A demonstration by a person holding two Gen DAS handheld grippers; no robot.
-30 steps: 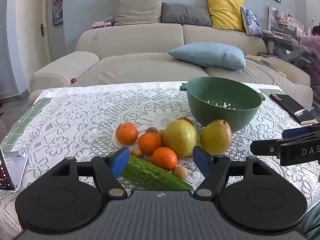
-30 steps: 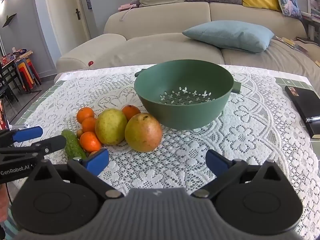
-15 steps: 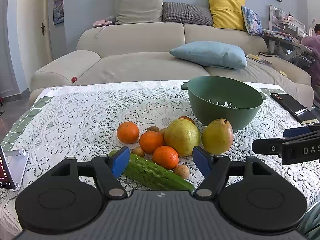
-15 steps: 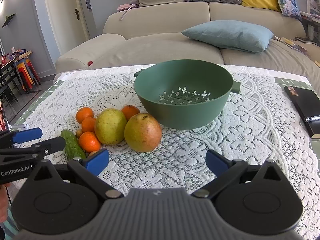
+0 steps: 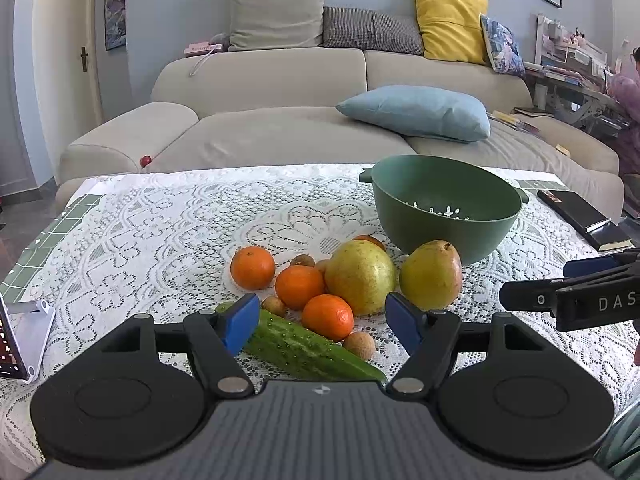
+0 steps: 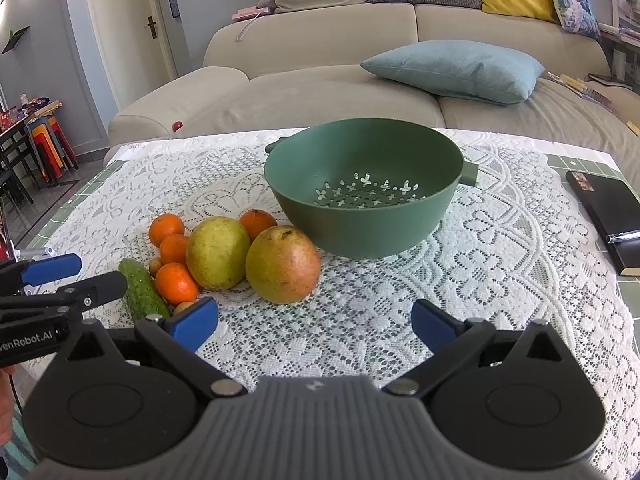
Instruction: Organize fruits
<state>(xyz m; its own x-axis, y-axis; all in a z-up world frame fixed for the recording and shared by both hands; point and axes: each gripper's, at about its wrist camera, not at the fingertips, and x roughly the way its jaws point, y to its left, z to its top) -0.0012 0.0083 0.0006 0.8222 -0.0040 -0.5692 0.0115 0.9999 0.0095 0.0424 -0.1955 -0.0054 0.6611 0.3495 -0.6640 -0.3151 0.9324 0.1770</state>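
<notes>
A pile of fruit lies on the lace tablecloth: two yellow-green pears [image 5: 360,276] [image 5: 431,274], several oranges [image 5: 253,267], small brown longans [image 5: 359,345] and a cucumber [image 5: 308,350]. A green colander [image 5: 446,204] stands empty behind them. My left gripper [image 5: 322,322] is open, hovering just before the cucumber and nearest orange [image 5: 328,317]. My right gripper [image 6: 314,326] is open above bare cloth, in front of the reddish pear [image 6: 283,265] and the colander [image 6: 364,184]. Each gripper shows at the other view's edge.
A black notebook with a pen [image 6: 608,216] lies at the table's right edge. A white phone stand [image 5: 24,336] sits at the left edge. A beige sofa with cushions [image 5: 416,112] runs behind the table. A person sits at far right.
Both grippers have barely moved; the left view has drawn back and up very slightly. Nothing was grasped and the fruit lies as before.
</notes>
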